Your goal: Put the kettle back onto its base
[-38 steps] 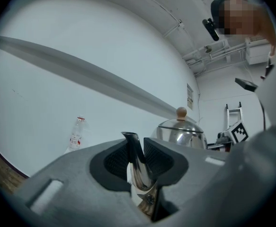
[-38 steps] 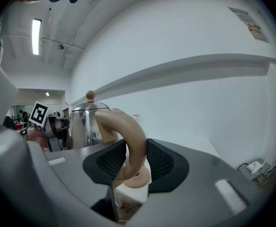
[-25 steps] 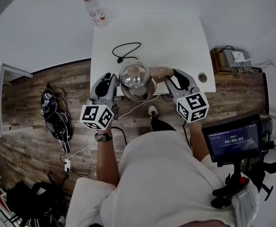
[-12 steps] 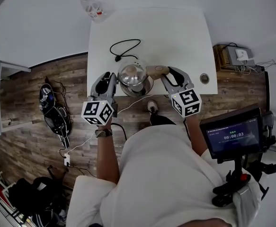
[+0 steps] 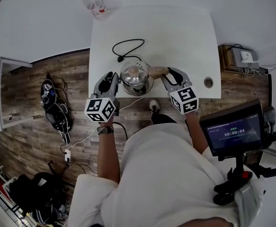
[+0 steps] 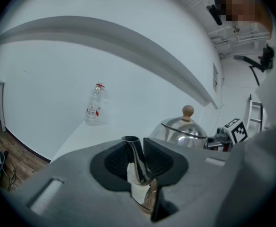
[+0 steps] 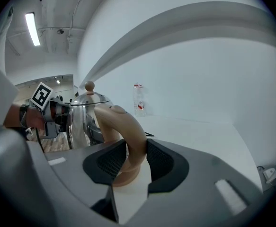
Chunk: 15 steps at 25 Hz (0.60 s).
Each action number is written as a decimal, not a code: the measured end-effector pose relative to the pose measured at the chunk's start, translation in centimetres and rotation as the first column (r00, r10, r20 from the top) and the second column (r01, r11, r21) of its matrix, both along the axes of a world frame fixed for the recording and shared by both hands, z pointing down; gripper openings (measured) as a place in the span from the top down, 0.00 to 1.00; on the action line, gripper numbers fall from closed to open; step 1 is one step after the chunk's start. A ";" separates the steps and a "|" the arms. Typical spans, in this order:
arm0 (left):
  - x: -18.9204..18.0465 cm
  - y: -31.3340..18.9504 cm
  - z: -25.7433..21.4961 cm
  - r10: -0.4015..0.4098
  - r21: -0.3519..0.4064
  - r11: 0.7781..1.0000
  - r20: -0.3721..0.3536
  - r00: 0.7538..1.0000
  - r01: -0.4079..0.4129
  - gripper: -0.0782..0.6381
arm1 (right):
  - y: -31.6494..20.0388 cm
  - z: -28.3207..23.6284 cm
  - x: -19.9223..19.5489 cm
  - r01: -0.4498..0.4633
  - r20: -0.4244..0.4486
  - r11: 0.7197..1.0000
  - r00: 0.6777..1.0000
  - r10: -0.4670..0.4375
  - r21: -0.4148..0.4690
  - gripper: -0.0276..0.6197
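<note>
A shiny steel kettle [image 5: 134,75] with a wooden knob hangs low over the near edge of the white table [image 5: 175,32]. A dark round base [image 5: 146,90] shows under its rim; I cannot tell whether they touch. My left gripper [image 5: 111,81] is shut on the kettle's thin curved spout [image 6: 137,167], seen between its pads in the left gripper view. My right gripper [image 5: 169,75] is shut on the tan handle [image 7: 128,143]. The kettle body [image 7: 83,119] sits just beyond it in the right gripper view, and in the left gripper view the body [image 6: 182,134] lies to the right.
A black cord with a plug [image 5: 126,48] lies on the table behind the kettle. A plastic bottle [image 5: 92,4] stands at the far left corner. A round hole [image 5: 208,82] sits near the table's right edge. A screen on a stand [image 5: 232,134] is at my right.
Both grippers have sunk with the kettle toward the table's near edge. The grips on spout and handle are unchanged.
</note>
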<state>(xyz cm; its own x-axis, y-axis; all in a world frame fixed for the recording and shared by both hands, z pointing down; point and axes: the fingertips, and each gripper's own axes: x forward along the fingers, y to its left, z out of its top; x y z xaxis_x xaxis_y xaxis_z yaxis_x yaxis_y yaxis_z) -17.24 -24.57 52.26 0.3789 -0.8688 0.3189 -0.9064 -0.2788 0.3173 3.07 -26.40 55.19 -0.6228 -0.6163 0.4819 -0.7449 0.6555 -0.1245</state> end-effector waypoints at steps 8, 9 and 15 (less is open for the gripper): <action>0.3 -0.2 0.7 0.003 -0.018 1.000 0.008 1.000 -0.003 0.77 | 0.1 0.9 0.3 0.008 -0.019 1.000 1.000 -0.009 -0.021 0.75; 0.3 -0.1 0.7 0.003 -0.019 1.000 0.008 1.000 -0.003 0.77 | 0.1 0.9 0.3 0.010 -0.020 1.000 1.000 -0.010 -0.022 0.75; 0.3 0.0 1.1 -0.001 -0.031 1.000 0.006 1.000 0.002 0.77 | 0.3 1.3 0.3 0.012 -0.024 0.999 1.000 -0.013 -0.035 0.75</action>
